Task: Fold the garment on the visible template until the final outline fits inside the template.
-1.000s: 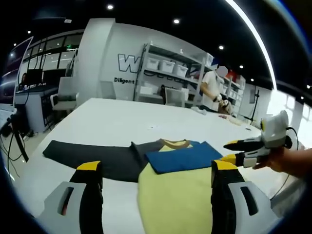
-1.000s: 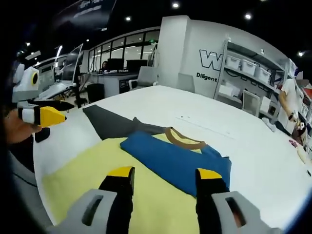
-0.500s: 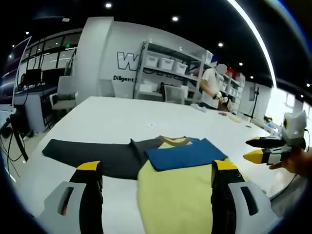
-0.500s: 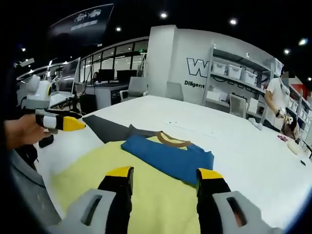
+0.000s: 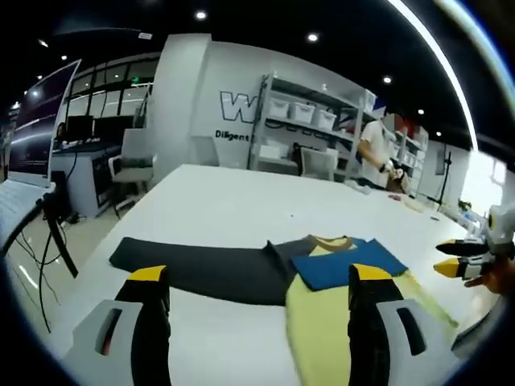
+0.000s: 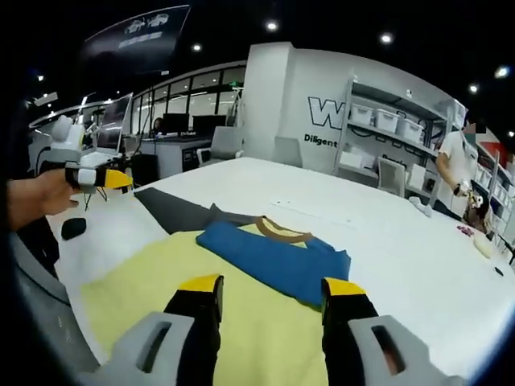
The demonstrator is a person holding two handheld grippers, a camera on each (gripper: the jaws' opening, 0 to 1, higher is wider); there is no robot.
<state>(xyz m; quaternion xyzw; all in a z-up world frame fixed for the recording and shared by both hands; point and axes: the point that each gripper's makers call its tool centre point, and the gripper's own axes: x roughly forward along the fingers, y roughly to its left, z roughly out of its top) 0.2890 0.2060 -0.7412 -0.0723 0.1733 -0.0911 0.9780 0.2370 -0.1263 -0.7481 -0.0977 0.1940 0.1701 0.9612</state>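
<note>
Both tongs hang empty over the table [image 6: 451,265], jaws apart; right gripper [image 6: 269,285] sits over the shirt's [image 6: 241,314] yellow body, left gripper [image 5: 256,277] nearer the dark sleeve [image 5: 201,265]. One blue sleeve [image 6: 278,257] is folded in already; I'd guess the dark one goes next, so left needs to grab its far end.

Riding low above the white table [image 5: 217,193], facing the far shelving [image 6: 398,133]; left gripper view from the left, right nearer; sharing the garment [image 6: 241,297].
</note>
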